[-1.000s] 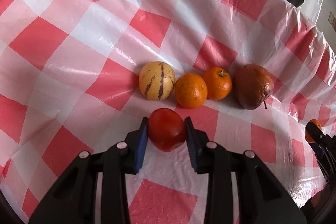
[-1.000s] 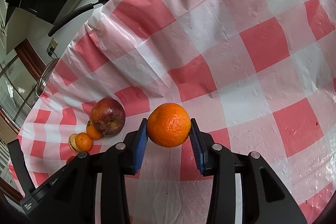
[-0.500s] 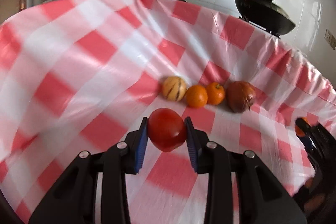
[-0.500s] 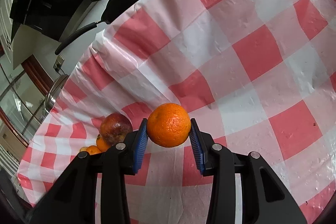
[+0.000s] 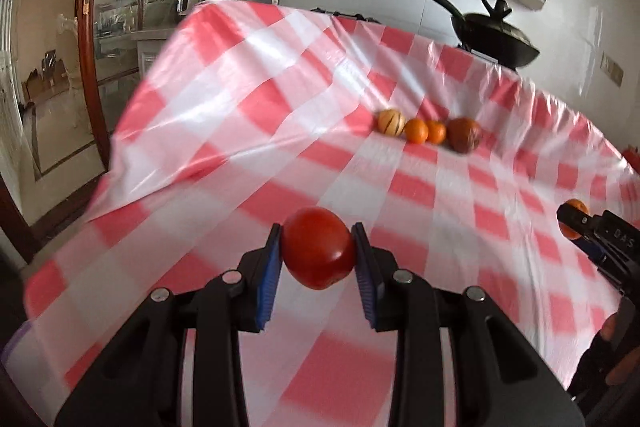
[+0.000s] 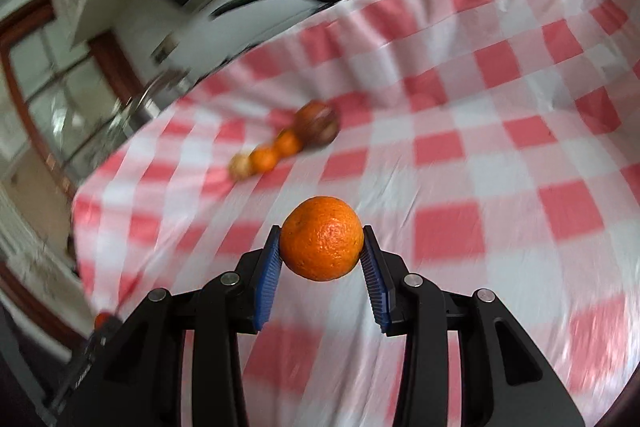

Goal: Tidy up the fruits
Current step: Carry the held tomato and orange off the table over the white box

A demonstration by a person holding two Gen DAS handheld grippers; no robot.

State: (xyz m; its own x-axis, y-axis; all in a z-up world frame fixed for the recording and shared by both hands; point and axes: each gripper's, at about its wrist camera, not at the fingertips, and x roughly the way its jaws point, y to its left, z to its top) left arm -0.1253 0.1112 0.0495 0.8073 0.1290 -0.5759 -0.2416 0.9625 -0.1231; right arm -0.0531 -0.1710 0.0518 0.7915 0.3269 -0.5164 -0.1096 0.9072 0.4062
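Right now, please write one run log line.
left gripper: shut on tomato | right gripper: shut on orange | row of four fruits: on tablecloth

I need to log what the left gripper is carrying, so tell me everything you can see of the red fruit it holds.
The tomato is round, smooth and glossy red, with a soft highlight on its upper side; no stem shows. It looks whole and unbruised. It is clamped on both sides between the blue ribbed pads of the left gripper, bulging above and below the fingers. It hangs clear above the red-and-white checked tablecloth, touching nothing else, well short of the row of four fruits farther back.
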